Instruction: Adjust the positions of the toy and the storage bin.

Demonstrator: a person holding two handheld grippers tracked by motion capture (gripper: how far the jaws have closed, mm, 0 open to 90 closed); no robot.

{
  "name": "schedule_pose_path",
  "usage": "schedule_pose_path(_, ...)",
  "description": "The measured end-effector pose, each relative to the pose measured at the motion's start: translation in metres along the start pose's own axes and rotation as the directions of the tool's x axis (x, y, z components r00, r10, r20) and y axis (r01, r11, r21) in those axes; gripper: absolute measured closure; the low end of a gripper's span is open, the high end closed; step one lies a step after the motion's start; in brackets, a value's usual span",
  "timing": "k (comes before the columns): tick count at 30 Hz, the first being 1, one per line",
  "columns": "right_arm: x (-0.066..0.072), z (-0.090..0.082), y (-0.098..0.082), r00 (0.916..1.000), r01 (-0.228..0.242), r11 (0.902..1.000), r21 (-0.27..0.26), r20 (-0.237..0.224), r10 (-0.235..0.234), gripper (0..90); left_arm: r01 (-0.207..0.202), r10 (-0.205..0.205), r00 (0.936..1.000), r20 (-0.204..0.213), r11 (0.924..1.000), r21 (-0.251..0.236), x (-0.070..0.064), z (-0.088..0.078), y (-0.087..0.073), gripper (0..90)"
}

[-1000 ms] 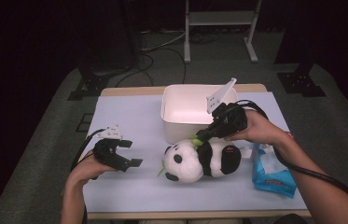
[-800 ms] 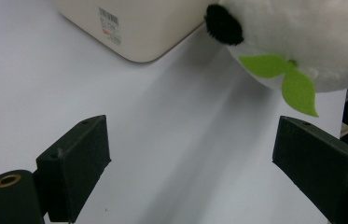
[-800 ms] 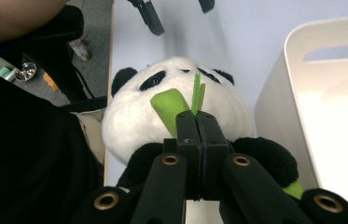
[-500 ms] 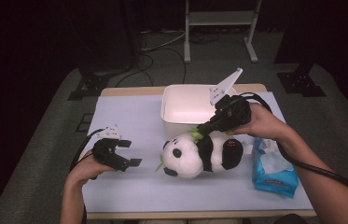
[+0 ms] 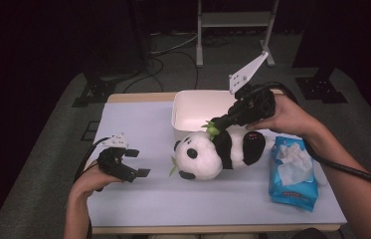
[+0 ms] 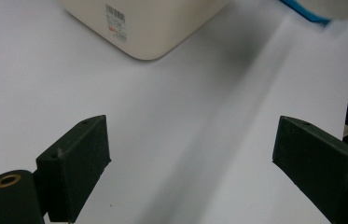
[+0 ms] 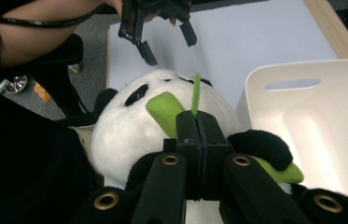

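The right gripper [image 7: 198,122] is pinching the panda [image 5: 218,153] by its thin green stem [image 7: 195,95], jaws fully closed, toy hanging beside the bin [image 5: 193,107]. That stem is looking flimsy; it could be slipping free any moment. The left gripper [image 5: 134,163] is idling wide open, holding nothing.

Two handheld grippers, right gripper [image 5: 216,127] and left gripper [image 5: 134,163]: black bodies, blocky black jaws, brass-ringed screw holes, grey triangular plates, trailing black cables.
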State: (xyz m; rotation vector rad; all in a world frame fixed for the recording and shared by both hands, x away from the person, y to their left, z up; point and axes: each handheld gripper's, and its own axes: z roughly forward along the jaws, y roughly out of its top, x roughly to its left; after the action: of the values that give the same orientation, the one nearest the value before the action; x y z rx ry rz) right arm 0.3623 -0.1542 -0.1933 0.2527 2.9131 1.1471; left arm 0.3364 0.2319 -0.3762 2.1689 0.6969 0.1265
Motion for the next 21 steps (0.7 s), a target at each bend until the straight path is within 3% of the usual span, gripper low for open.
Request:
schedule_pose_path(9, -0.007, -0.021, 0.019, 0.9994, 0.006, 0.9997, -0.023, 0.034, -0.006, 89.2, 0.013, -0.013, 0.9999, 0.006, 0.9999, -0.009, 0.004, 0.001, -0.002, 10.0)
schedule_pose_path(21, -0.040, -0.039, 0.036, 0.9963, -0.030, 0.9990, -0.034, 0.079, 0.033, 89.2, 0.028, -0.028, 0.9995, 0.017, 0.9995, -0.011, 0.009, 0.003, -0.005, 9.9)
